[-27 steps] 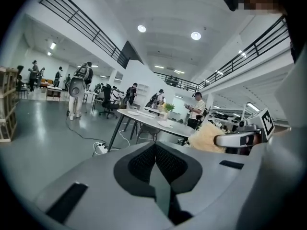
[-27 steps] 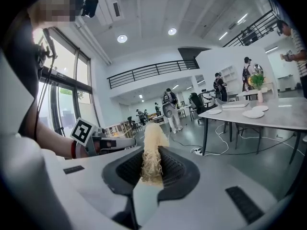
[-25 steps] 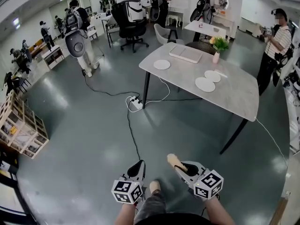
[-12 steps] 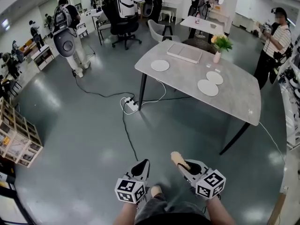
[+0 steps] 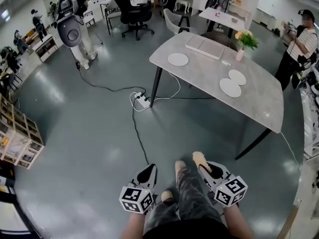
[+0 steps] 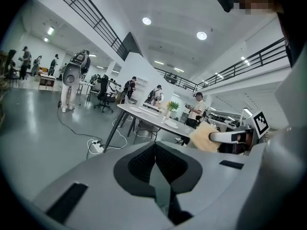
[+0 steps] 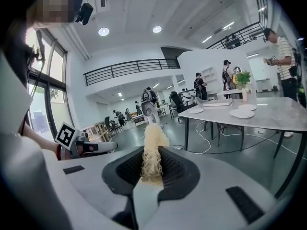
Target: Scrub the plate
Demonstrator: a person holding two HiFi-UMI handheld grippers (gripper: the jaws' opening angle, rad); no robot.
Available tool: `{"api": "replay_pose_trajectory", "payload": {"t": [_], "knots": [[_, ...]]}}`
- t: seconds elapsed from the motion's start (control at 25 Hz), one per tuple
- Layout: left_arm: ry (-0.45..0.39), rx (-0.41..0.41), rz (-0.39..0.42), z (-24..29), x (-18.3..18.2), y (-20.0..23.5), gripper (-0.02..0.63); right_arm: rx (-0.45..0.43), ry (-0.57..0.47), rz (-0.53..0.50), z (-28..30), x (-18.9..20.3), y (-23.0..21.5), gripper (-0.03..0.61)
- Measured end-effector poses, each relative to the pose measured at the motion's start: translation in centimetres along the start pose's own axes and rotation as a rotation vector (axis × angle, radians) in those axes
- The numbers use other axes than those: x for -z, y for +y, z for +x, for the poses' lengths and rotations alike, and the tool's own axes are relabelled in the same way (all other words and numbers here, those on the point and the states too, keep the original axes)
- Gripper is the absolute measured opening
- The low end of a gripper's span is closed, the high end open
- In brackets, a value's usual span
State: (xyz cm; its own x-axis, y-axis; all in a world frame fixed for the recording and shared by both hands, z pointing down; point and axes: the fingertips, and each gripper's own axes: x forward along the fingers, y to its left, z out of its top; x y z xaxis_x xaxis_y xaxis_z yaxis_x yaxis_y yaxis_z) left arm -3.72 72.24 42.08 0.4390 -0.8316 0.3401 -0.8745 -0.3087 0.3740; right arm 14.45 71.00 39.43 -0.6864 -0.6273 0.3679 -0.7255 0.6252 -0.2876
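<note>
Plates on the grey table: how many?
3. One plate lies alone toward the table's left end; two lie close together at the right: one nearer the flower vase, one nearer the camera. None seem hidden.

A pale tan, fibrous scrubber (image 7: pixel 153 140) is clamped upright between the jaws of the right gripper (image 5: pixel 205 166), its frayed end sticking out past the tips. One round white plate (image 5: pixel 178 59) lies flat near the worktop's (image 5: pixel 259 108) left end. Two more plates (image 5: pixel 233 82), also white and bare, lie flat about mid-worktop, their rims touching or overlapping.
</note>
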Motion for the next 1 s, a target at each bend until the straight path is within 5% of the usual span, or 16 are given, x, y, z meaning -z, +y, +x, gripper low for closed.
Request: {"api": "replay_pose_trajectory", "payload": {"t": [0.48, 1.0], "knots": [[-0.036, -0.054, -0.012, 4.1, -4.2, 4.8, 0.012, -0.075, -0.044, -0.069, 8.0, -5.7, -1.9, 0.078], [-0.012, 0.048, 0.096, 18.2, -12.7, 5.3, 0.013, -0.02, -0.06, -0.053, 14.9, -11.3, -12.5, 0.078]]}}
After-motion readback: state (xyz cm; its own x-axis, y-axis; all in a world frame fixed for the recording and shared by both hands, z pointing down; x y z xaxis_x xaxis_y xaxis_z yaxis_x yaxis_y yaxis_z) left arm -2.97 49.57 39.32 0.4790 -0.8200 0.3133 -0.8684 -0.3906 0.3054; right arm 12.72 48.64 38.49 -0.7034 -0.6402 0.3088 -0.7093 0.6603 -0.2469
